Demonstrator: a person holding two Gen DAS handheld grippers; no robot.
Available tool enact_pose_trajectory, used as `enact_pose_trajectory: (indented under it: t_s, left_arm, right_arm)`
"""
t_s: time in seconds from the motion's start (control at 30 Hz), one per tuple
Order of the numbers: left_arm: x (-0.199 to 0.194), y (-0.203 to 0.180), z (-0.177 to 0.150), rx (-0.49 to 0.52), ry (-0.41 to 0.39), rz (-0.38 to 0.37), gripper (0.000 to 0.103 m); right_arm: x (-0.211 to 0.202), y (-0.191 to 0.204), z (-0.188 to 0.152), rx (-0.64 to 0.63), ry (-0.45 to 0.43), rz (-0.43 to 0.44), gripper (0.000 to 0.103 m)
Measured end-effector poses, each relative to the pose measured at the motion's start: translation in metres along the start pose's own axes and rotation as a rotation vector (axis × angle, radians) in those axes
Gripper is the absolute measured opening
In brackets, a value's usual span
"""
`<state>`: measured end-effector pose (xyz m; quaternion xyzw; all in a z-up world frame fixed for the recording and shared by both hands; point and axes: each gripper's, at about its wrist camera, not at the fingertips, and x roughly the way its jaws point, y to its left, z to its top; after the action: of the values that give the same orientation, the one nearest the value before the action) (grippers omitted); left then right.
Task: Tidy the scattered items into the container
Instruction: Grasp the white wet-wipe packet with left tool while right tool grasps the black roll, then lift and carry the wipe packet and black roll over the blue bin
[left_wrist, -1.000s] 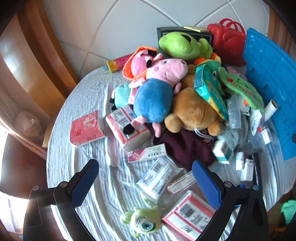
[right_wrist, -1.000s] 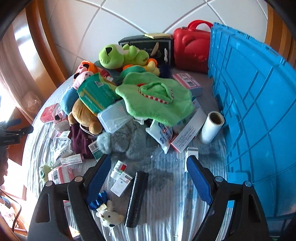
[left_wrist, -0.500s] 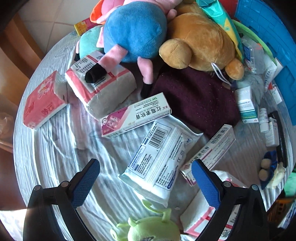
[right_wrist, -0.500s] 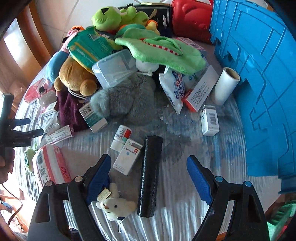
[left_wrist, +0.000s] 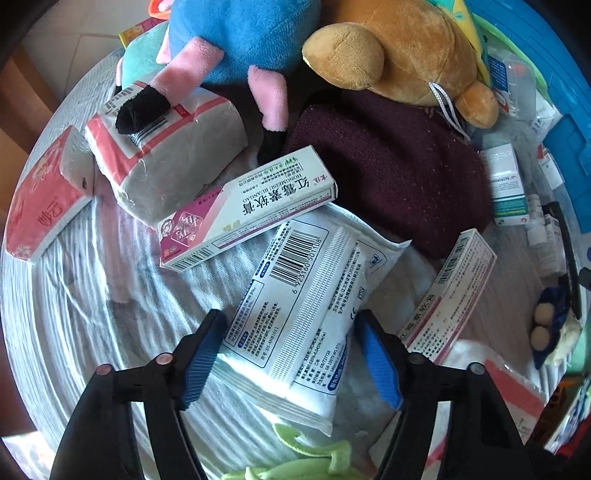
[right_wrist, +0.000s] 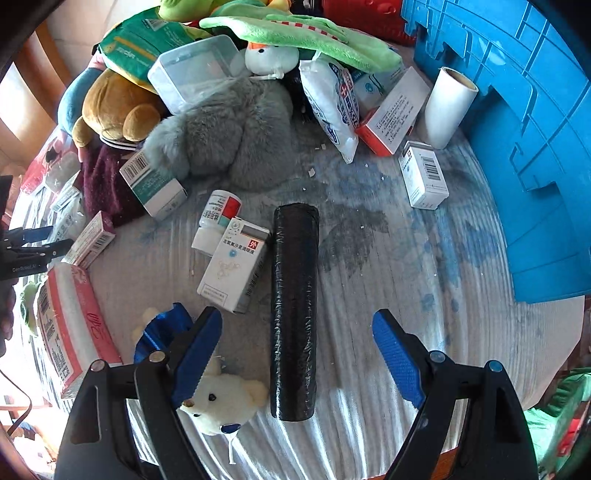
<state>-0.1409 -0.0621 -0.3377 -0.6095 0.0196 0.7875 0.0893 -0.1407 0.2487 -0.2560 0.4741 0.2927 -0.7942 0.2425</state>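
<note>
Both grippers had dropped closer: the left gripper (left_wrist: 291, 354), jaws parted, straddled a white sealed packet (left_wrist: 295, 306); the right gripper (right_wrist: 295, 354) hovered spread over a black roll (right_wrist: 294, 310). Nearly everything remained scattered on the table (right_wrist: 406, 350); the blue container (right_wrist: 524, 147) stood at its crowded right edge.

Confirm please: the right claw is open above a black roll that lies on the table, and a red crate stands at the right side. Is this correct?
One detail is wrong: the crate is blue, not red, as the right wrist view shows. The rest holds: the right claw is open above the black roll, which lies on the table, and the crate stands at the right side.
</note>
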Motion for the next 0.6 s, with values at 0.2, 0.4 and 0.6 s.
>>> enact_pose_trajectory:
  t_s: [0.2, 0.4, 0.6]
  left_arm:
    - [-0.010, 0.001, -0.004, -0.016, -0.017, -0.031, 0.055]
    - [-0.024, 0.002, -0.008, -0.042, -0.048, -0.059, 0.055]
    - [-0.035, 0.001, -0.007, -0.057, -0.073, -0.071, 0.055]
  right_arm:
    - [0.018, 0.004, -0.001, -0.014, 0.026, -0.011, 0.084]
    - [0.036, 0.009, 0.002, -0.037, 0.068, -0.015, 0.061]
    - [0.038, 0.014, 0.007, -0.043, 0.081, -0.021, 0.029]
